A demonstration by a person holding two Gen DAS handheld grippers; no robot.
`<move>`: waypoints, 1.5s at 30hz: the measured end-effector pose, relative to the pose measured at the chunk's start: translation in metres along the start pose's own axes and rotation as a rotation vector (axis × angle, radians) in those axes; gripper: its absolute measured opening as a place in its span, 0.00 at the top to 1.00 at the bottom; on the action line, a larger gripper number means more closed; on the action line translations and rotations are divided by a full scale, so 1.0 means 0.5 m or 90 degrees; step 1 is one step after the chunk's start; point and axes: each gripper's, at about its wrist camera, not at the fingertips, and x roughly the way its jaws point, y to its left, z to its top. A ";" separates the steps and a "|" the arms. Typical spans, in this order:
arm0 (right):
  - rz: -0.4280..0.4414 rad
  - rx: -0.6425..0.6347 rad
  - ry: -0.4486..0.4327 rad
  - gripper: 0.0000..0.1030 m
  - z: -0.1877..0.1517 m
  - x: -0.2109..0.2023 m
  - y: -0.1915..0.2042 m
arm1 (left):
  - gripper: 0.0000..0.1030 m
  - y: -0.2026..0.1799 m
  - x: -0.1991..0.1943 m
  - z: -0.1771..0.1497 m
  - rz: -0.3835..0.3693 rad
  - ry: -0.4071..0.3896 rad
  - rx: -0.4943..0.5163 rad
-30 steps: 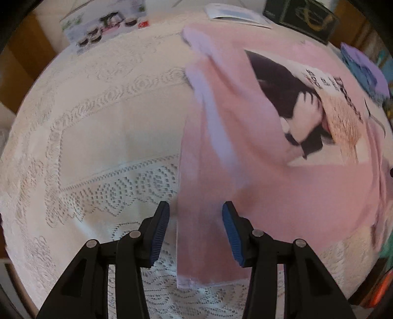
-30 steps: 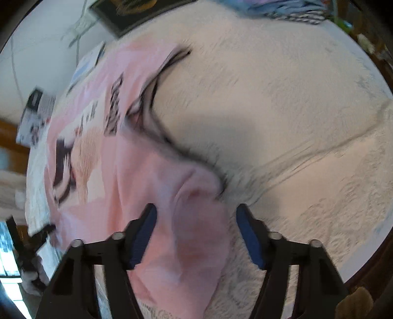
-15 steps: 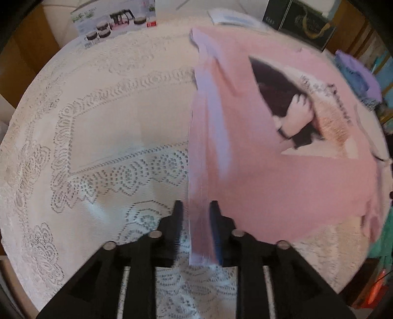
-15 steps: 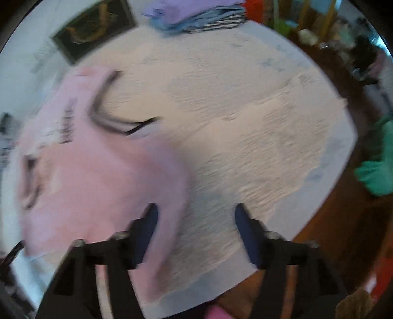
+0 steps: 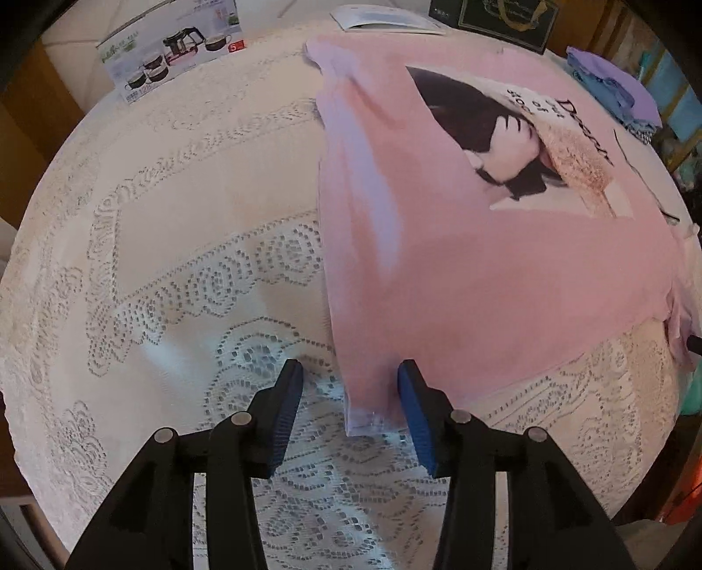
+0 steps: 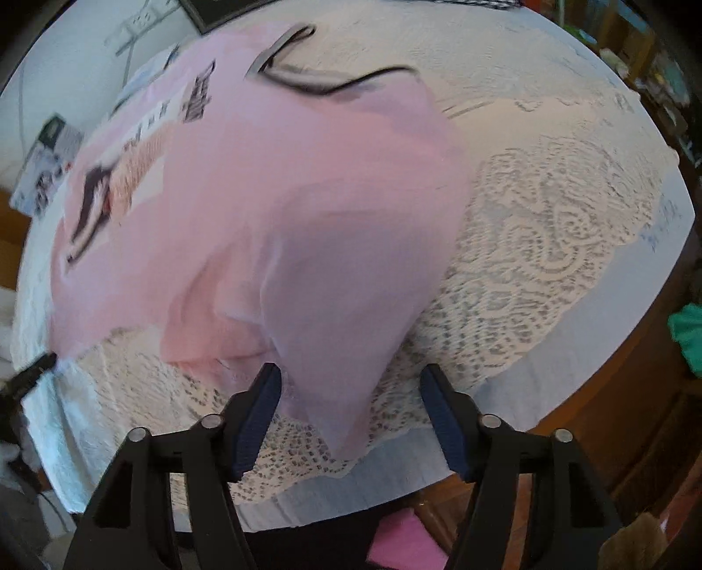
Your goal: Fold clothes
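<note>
– At the far left of the left gripper's view, what is on the surface?
– A glossy carton (image 5: 171, 57) printed with a glass tea set, lying at the far rim. Next comes the lace tablecloth (image 5: 175, 219), cream, with openwork bands of rosettes and scrolls, draped over a round top.

– And the garment?
– A pink T-shirt (image 5: 460, 263) lies right of centre, spread front up on the lace. It is thin, soft knit, with long shallow creases down its left side. The printed picture (image 5: 517, 131) on its chest shows a dark-haired figure, a sandy textured patch and black script. A paper leaflet (image 5: 386, 17) and a dark box (image 5: 504, 22) lie beyond it, and a folded stack (image 5: 614, 83) of purple and blue clothes sits at the far right.

– The left gripper (image 5: 351, 394)?
– Black arms with ribbed blue pads. Its jaws are closing, with the shirt's lower hem corner between them. They stand apart and are not yet pinching it.

– Now the right gripper's view.
– The shirt (image 6: 263, 197) fills the left and centre, rumpled and slightly blurred. Its black-trimmed neckline (image 6: 329, 83) curves at the top. A sleeve (image 6: 342, 285), limp and almost translucent, hangs toward the camera. Bare lace lies to the right, and a green cloth (image 6: 686, 333) shows past the rim.

– The right gripper (image 6: 351, 394)?
– Its jaws are closing too, with the sleeve's tip between them. A clear gap remains on the right side, so nothing is clamped.
</note>
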 end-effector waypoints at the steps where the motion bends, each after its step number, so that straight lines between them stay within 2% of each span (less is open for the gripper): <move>1: -0.023 -0.008 -0.001 0.89 0.000 -0.004 0.006 | 0.88 -0.004 -0.004 -0.002 -0.002 0.000 0.001; 2: -0.047 -0.015 -0.002 0.98 -0.001 -0.008 0.013 | 0.89 -0.006 -0.008 -0.002 -0.001 0.005 0.002; 6: -0.040 0.036 0.023 0.98 -0.020 -0.040 -0.022 | 0.89 0.008 -0.015 -0.016 -0.017 0.026 -0.023; 8: -0.033 0.053 0.050 0.96 -0.029 -0.045 -0.043 | 0.85 0.019 -0.011 -0.010 -0.016 0.039 -0.028; 9: -0.033 0.059 0.057 0.82 -0.029 -0.047 -0.049 | 0.85 0.020 -0.012 -0.010 -0.014 0.044 -0.028; 10: -0.031 0.063 0.060 0.62 -0.026 -0.051 -0.055 | 0.85 0.020 -0.015 -0.010 -0.011 0.049 -0.030; 11: -0.030 0.064 0.061 0.54 -0.019 -0.058 -0.058 | 0.84 0.024 -0.022 -0.007 -0.008 0.049 -0.032; 12: -0.024 0.064 0.050 0.50 -0.010 -0.068 -0.060 | 0.83 0.029 -0.032 -0.001 -0.010 0.042 -0.039; 14: 0.007 0.056 0.008 0.50 0.031 -0.104 -0.058 | 0.77 0.042 -0.054 0.019 -0.014 0.021 -0.061; 16: 0.016 0.049 -0.034 0.50 0.076 -0.136 -0.058 | 0.64 0.059 -0.078 0.047 -0.013 -0.006 -0.088; 18: 0.021 0.033 -0.075 0.50 0.139 -0.164 -0.047 | 0.62 0.064 -0.095 0.073 -0.002 -0.029 -0.100; 20: 0.027 0.025 -0.082 0.50 0.197 -0.166 -0.039 | 0.61 0.067 -0.085 0.094 -0.010 -0.032 -0.101; 22: 0.023 0.020 -0.059 0.49 0.220 -0.152 -0.051 | 0.56 0.066 -0.068 0.073 -0.023 -0.021 -0.092; 24: 0.016 0.012 -0.030 0.46 0.215 -0.134 -0.056 | 0.53 0.052 -0.044 0.052 -0.033 0.000 -0.080; 25: 0.014 0.011 -0.009 0.40 0.200 -0.133 -0.071 | 0.53 0.040 -0.031 0.044 -0.038 0.014 -0.073; 28: 0.028 0.014 0.039 0.38 0.143 -0.096 -0.092 | 0.53 0.008 -0.002 0.022 -0.049 0.049 -0.053; 32: 0.039 0.012 0.090 0.35 0.072 -0.038 -0.090 | 0.53 -0.015 0.006 0.009 -0.022 0.050 -0.012; 34: 0.041 0.008 0.096 0.20 0.049 -0.024 -0.082 | 0.52 -0.021 0.008 0.008 -0.011 0.047 0.001; 36: 0.049 0.006 0.092 0.14 0.032 -0.022 -0.075 | 0.49 -0.026 0.008 0.006 -0.009 0.045 0.013; 38: 0.052 0.003 0.087 0.13 0.015 -0.018 -0.066 | 0.46 -0.032 0.007 0.004 -0.003 0.037 0.030; 40: 0.043 0.000 0.080 0.13 0.009 -0.012 -0.059 | 0.32 -0.033 0.013 0.004 0.002 0.030 0.027; 42: 0.034 -0.011 0.070 0.13 0.007 -0.008 -0.050 | 0.30 -0.024 0.017 0.009 -0.006 0.025 0.013; 44: -0.001 -0.036 0.066 0.18 0.006 -0.003 -0.032 | 0.30 -0.030 0.015 0.011 0.004 0.021 0.022; 45: -0.025 -0.049 0.063 0.29 0.006 -0.003 -0.024 | 0.34 -0.031 0.012 0.012 0.001 0.019 0.024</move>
